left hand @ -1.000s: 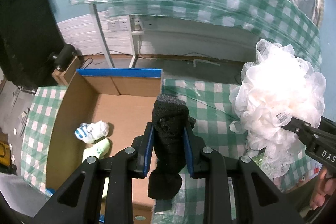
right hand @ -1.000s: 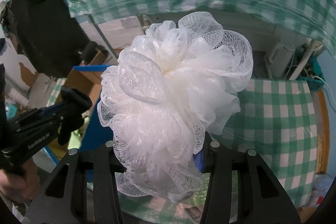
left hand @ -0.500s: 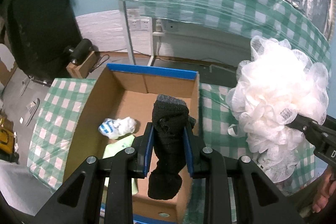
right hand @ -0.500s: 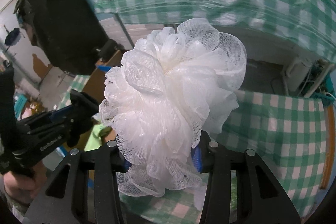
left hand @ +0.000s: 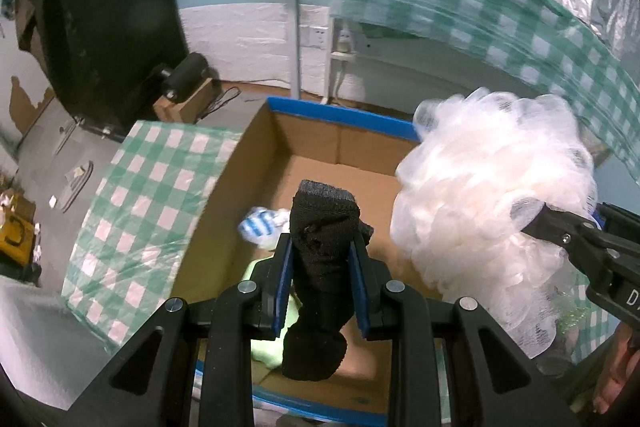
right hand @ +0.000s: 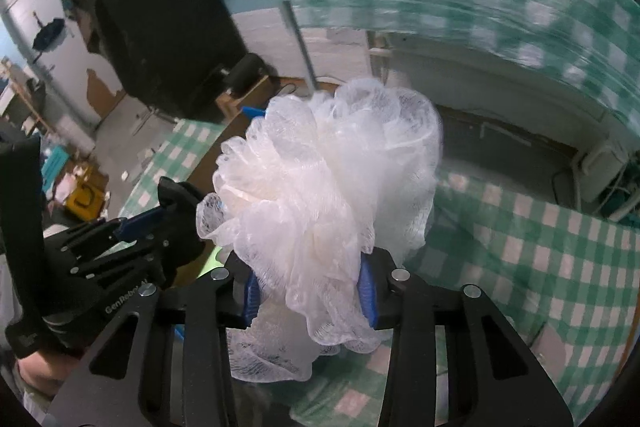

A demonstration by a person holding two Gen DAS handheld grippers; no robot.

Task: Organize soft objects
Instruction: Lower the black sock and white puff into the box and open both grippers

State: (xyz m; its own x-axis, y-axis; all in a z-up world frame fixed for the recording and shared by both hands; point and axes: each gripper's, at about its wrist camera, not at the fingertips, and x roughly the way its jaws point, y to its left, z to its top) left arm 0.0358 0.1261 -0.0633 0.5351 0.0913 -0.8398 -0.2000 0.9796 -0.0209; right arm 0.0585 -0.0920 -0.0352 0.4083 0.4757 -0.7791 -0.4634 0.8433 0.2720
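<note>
Now my left gripper (left hand: 320, 283) pinches a black sock (left hand: 322, 267) over the cardboard box (left hand: 256, 147), while my right gripper (right hand: 310, 289) is closing, squeezing a white mesh bath pouf (right hand: 328, 179).

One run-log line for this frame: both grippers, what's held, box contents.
left gripper: shut on black sock | right gripper: closing on white mesh bath pouf | brown cardboard box: striped and green soft items inside

Left gripper (left hand: 320, 277): matte black frame with triangular cut-outs, silver round-head screws, blue pads lining the inner faces of both fingers (left hand: 281, 283). White lettering "GenRobot" printed along its side in the right wrist view. Right gripper (right hand: 310, 291): same black frame, silver screws, blue pads; white letters, partly cut off, on its side in the left wrist view.
</note>
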